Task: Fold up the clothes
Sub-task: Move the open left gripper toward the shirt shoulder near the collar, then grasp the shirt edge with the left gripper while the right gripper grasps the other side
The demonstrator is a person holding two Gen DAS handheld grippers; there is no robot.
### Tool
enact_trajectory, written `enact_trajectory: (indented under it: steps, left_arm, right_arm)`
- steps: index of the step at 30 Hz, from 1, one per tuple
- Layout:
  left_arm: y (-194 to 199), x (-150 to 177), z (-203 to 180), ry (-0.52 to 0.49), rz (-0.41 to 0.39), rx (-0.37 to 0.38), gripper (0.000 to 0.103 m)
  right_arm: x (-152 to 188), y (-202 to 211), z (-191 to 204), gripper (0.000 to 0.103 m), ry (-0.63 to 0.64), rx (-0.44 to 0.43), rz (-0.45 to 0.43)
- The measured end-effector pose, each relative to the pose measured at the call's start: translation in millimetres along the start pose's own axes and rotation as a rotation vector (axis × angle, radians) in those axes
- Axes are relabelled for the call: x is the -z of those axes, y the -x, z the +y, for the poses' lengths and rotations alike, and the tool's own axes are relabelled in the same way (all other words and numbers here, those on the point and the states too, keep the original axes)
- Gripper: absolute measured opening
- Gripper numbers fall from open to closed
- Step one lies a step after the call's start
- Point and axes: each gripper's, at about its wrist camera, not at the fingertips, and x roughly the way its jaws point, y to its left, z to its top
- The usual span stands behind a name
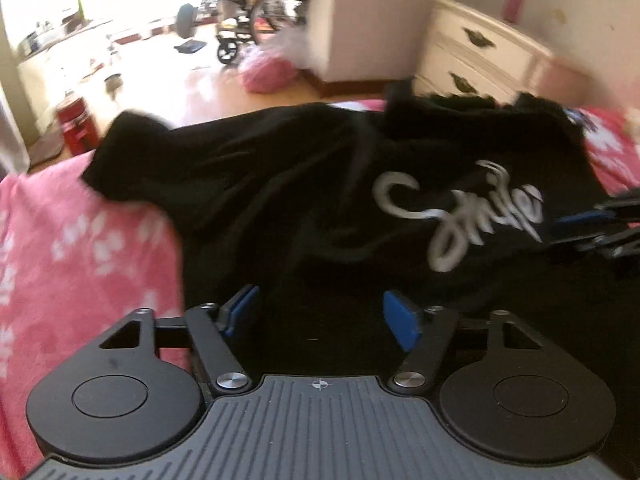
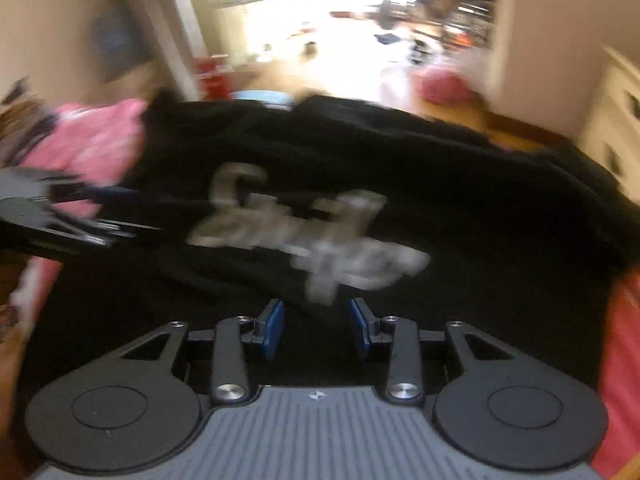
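A black T-shirt [image 1: 280, 184] with a white script logo [image 1: 460, 216] lies rumpled across a pink blanket [image 1: 80, 248] printed with white paws. My left gripper [image 1: 320, 314] hovers over the shirt's near part, open, with only loose cloth below its blue pads [image 1: 402, 320]. The right gripper [image 1: 600, 228] pokes in from the right edge, beside the logo. In the blurred right wrist view, the right gripper [image 2: 316, 326] is open just in front of the logo [image 2: 312, 232] on the shirt [image 2: 480, 208]. The left gripper [image 2: 60, 216] shows at the left edge.
A cream dresser [image 1: 480, 52] stands beyond the bed on the right. On the wooden floor past the bed are a pink bag [image 1: 264, 72], a red container [image 1: 78, 124] and a wheeled frame [image 1: 240, 28]. The pink blanket [image 2: 624, 360] borders the shirt on both sides.
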Motion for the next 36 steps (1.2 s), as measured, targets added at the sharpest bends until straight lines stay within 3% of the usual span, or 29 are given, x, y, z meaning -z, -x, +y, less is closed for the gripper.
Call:
enact_trajectory:
  steps: [3, 7, 10, 14, 18, 21, 29, 36]
  left_arm:
    - [9.8, 0.8, 20.0, 0.031, -0.024, -0.022, 0.057]
    - [23.7, -13.3, 38.3, 0.021, -0.059, -0.108, 0.056]
    - [31.6, -32.7, 43.2, -0.023, -0.081, -0.118, 0.056]
    - [24.9, -66.9, 22.0, -0.183, -0.086, -0.064, 0.057]
    - [-1.6, -90.1, -2.5, -0.321, -0.111, -0.04, 0.058]
    - [-28.1, -101.9, -10.6, -0.39, -0.105, -0.023, 0.059]
    - [-72.8, -119.2, -12.1, -0.433, -0.012, 0.061, 0.061]
    - [-87.3, -118.8, -17.2, -0.432, 0.01, 0.065, 0.049]
  right_arm:
    - [11.0, 10.6, -37.6, 0.034, -0.094, 0.103, -0.004]
    - [23.2, 25.8, -80.9, 0.034, -0.207, 0.226, -0.004]
    - [-1.4, 34.0, -74.9, 0.034, -0.162, 0.205, 0.005]
    - [-36.9, 44.4, -64.9, 0.035, -0.093, 0.17, 0.016]
    - [-89.4, 24.6, -49.4, 0.038, 0.075, 0.146, 0.004]
    - [-116.3, -4.8, -44.2, 0.046, 0.167, 0.126, 0.005]
    - [-157.1, -90.2, -59.5, 0.046, 0.09, 0.02, 0.024]
    - [-162.0, -126.0, -62.3, 0.045, 0.024, -0.015, 0.081]
